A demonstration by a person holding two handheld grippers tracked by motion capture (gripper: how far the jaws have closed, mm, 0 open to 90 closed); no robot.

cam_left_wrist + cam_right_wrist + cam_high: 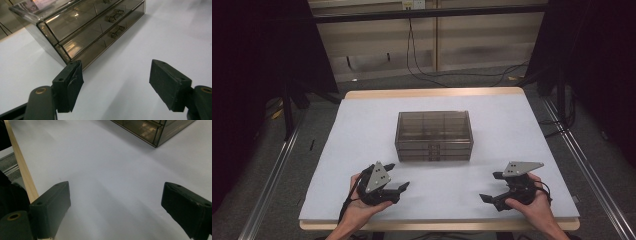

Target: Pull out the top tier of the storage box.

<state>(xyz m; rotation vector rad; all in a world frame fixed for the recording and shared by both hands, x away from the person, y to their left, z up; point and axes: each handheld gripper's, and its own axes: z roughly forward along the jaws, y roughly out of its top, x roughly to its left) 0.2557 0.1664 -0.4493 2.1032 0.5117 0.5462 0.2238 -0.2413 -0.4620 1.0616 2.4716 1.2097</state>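
While the high view sets the whole scene, with the smoky clear drawer box (434, 135) standing mid-table on the white sheet (362, 145) and both hands low at the near edge, the gripper views give the close detail. The left gripper (396, 190) sits near the front left of the box, well apart from it, and its own view (116, 77) looks along the box's front corner: three stacked drawers, all pushed in, each with a small clear handle and thin dividers inside; no contents can be made out through the tinted walls. Its jaws stand partly apart with only white sheet between them, holding nothing. The right gripper (491, 192) rests toward the front right, farther from the box, and its own view (116, 205) takes in one lower corner of the box at the top and the table's pale wooden edge (21, 162) at the left. Its jaws gape wide over bare sheet, gripping nothing.
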